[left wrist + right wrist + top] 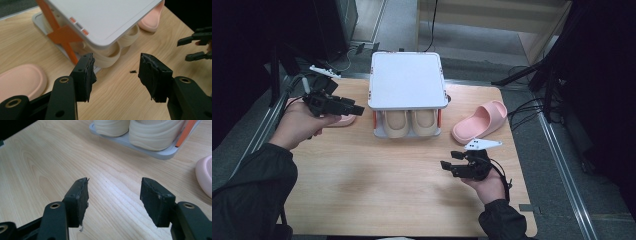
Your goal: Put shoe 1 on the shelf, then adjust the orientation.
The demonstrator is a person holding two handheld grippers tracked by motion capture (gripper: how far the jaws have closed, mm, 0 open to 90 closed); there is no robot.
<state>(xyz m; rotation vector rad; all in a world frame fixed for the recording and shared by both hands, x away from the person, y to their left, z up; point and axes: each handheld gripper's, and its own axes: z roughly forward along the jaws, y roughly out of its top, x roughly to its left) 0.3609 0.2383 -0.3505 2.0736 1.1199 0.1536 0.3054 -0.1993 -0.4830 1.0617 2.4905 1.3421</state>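
**Hovering empty-jawed between the two pink slippers**

Sitting between grasps is how this moment reads: you are holding both tools clear of everything, and the pair of pink slippers is waiting off the rack. The two-tier shoe rack (407, 80) is standing at twelve o'clock on the table (362, 190), and the cream slippers (411, 122) are already occupying its lower shelf, so the white top shelf looks like the free spot.

Your left gripper (346, 107) is hanging at about ten o'clock, just above and beside the left pink slipper (341, 120), which is lying flat at the rack's nine o'clock side. Its jaws are standing wide apart with nothing between them; in the left gripper view that slipper (21, 80) is lying to the lower left of the jaws, not in line with them.

Your right gripper (451, 162) is hovering at about five o'clock, jaws likewise spread wide and gripping nothing, over bare wood. The right pink slipper (479, 121) is lying at two o'clock from it, near but apart.

I judge the next move is calling for turning one tool toward its nearer slipper, lowering it, and closing on the edge or strap before lifting toward the rack.
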